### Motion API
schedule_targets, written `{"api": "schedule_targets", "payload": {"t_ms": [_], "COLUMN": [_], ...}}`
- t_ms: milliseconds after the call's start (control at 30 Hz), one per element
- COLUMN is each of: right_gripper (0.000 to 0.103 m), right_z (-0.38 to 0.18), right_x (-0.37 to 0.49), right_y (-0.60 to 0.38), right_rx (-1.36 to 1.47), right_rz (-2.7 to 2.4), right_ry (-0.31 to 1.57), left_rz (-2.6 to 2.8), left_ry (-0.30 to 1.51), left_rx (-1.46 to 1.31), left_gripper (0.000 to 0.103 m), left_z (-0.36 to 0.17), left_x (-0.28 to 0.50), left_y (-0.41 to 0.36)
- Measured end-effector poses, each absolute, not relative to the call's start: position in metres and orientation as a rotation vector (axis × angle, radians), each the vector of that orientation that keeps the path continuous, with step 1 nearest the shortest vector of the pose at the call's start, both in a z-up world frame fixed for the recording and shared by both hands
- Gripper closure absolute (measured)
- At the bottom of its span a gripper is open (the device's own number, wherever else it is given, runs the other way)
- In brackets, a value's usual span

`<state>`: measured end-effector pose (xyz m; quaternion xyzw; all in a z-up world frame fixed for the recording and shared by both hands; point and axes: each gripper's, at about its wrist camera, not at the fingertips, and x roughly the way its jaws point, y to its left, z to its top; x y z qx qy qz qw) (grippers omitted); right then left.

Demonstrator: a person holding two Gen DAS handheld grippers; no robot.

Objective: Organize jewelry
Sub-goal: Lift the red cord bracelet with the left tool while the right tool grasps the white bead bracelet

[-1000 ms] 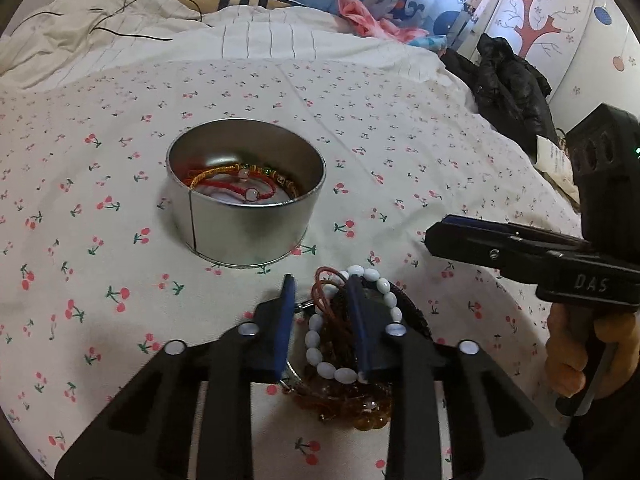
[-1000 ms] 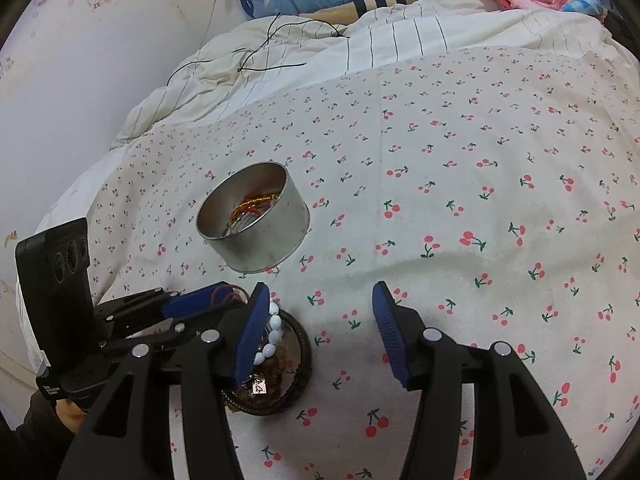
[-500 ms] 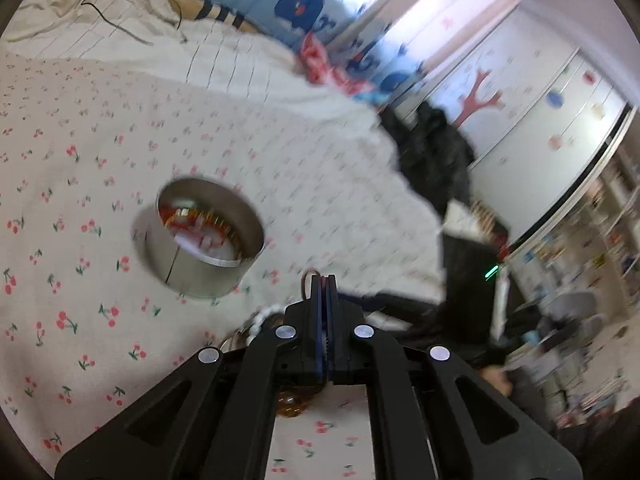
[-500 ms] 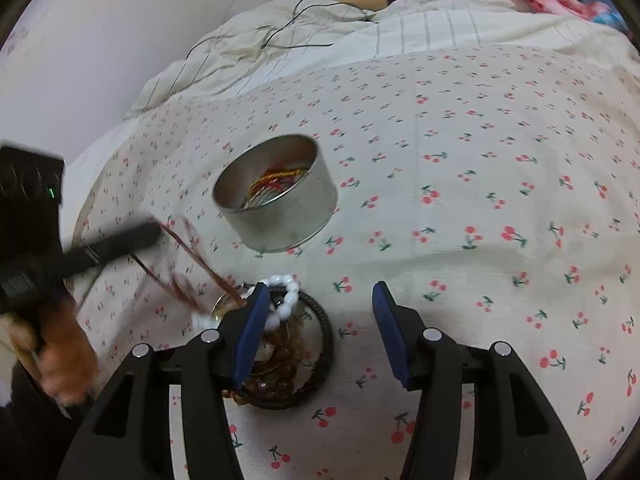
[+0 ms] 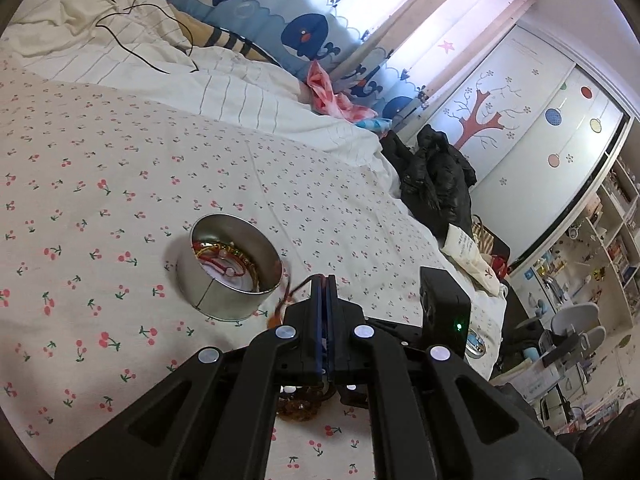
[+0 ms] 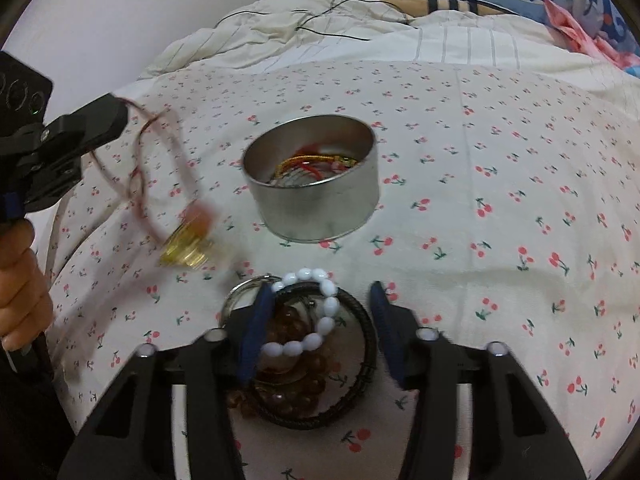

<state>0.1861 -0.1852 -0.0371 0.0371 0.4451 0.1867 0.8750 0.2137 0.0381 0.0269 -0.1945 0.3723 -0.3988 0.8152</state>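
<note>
My left gripper [image 5: 325, 280] is shut on a red-brown cord necklace [image 6: 160, 184]. It hangs in the air left of the tin, and its gold pendant [image 6: 186, 250] swings, blurred. From the right wrist view the left gripper [image 6: 120, 116] is at the far left. A round metal tin [image 6: 312, 196] on the cherry-print bedsheet holds red and gold cord bracelets [image 6: 316, 162]. My right gripper [image 6: 320, 308] points down over the pile in front of the tin, its jaws closing. Between them lie a white bead bracelet [image 6: 322, 320], a black cord bracelet [image 6: 366, 336] and amber beads [image 6: 296, 394].
A silver ring [image 6: 240, 292] lies at the pile's left edge. A striped duvet [image 5: 224, 80] with a black cable [image 5: 132, 20] is bunched behind the tin. A black jacket [image 5: 436, 176] sits at the bed's right edge. A person's hand [image 6: 20, 288] holds the left tool.
The left gripper shut on the necklace cord and rose, lifting the necklace out of the pile. The right gripper moved over the pile and its jaws narrowed.
</note>
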Motion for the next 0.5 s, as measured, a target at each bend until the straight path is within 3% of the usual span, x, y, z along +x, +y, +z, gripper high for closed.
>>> {"api": "schedule_targets", "payload": {"t_ms": [100, 267, 500], "right_gripper": [0.095, 0.095, 0.095], "right_z": [-0.038, -0.027, 0.004], "right_x": [0.185, 0.180, 0.175], "right_y": [-0.184, -0.182, -0.207], "right_rx": [0.051, 0.029, 0.208], "right_rz": [0.395, 0.407, 0.485], "right_ry": [0.940, 0.893, 0.783], "left_rz": [-0.840, -0.831, -0.830], "left_ry": [0.800, 0.803, 0.804], "left_rx": [-0.421, -0.425, -0.422], "left_gripper": [0.102, 0.102, 0.102], "left_z": [0.025, 0.024, 0.025], "left_x": [0.215, 0.216, 0.217], "left_y": [0.041, 0.041, 0.041]}}
